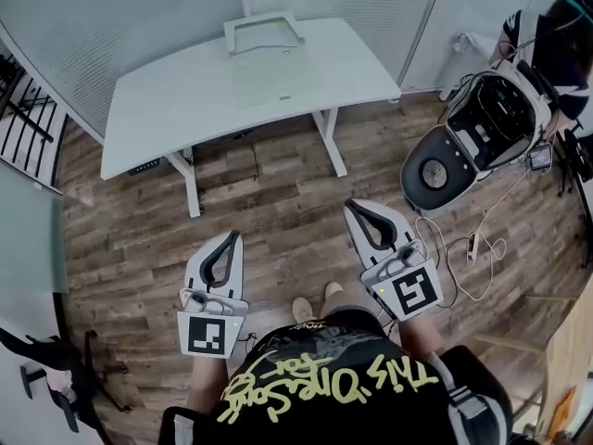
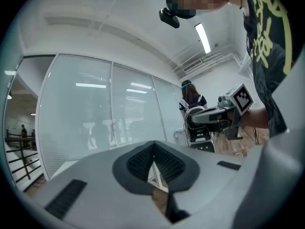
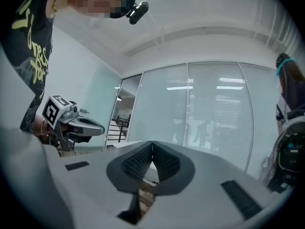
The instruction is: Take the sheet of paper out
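Note:
A white table (image 1: pixel 157 123) stands ahead of me across the wooden floor. On it lies a pale green, see-through sleeve or sheet (image 1: pixel 264 80), with a white tray-like frame (image 1: pixel 264 33) behind it at the table's far edge. I cannot tell paper from cover at this distance. My left gripper (image 1: pixel 233 235) and right gripper (image 1: pixel 353 206) are held low near my body, far short of the table, both pointing towards it. Each is shut with nothing between its jaws, as the left gripper view (image 2: pixel 153 145) and right gripper view (image 3: pixel 152 144) show.
A white and black machine (image 1: pixel 482 123) stands on the floor at the right, with cables (image 1: pixel 468 248) trailing from it. A person (image 1: pixel 561 35) is beside it. A frosted glass wall runs behind the table. A black railing (image 1: pixel 23 119) is at the left.

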A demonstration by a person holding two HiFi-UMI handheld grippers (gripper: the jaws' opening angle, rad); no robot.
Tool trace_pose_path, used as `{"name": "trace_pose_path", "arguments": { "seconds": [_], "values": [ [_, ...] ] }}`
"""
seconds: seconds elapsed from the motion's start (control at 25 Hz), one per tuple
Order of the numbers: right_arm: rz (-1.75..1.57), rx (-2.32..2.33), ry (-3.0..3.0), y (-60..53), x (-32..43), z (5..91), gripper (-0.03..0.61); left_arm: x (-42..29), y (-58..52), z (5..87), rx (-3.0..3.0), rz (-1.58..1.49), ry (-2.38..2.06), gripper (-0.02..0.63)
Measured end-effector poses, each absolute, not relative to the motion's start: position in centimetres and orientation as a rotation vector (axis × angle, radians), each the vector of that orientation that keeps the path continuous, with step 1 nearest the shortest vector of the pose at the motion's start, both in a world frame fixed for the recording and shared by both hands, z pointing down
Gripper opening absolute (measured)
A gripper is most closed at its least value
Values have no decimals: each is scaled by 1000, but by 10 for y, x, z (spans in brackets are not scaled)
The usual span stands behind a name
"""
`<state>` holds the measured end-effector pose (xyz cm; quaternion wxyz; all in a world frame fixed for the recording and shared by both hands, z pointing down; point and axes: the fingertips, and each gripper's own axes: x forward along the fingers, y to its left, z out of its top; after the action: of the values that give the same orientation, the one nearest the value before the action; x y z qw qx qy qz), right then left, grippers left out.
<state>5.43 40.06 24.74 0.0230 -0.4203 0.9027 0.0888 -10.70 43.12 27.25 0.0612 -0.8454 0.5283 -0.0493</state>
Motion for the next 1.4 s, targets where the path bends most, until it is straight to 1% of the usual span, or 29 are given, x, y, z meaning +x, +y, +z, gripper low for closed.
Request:
{"name": "trace_pose_path", "arguments": {
  "seconds": [0.2,0.4,0.6,0.76,1.4],
  "values": [
    [279,-1272,2777,410,51,242,8,-119,435,274,-2561,-138,1626,6],
    [282,-1309,2777,419,57,245,8,-117,435,269,-2568,-150,1592,6],
    [252,-1339,2786,416,62,255,8,-113,428,267,-2540,-141,1542,6],
    [236,-1344,2795,406,59,259,8,-118,422,269,-2544,-148,1583,6],
    [266,-1268,2806,314,50,250,8,-125,341,255,-2477,-126,1565,6]
  ]
}}
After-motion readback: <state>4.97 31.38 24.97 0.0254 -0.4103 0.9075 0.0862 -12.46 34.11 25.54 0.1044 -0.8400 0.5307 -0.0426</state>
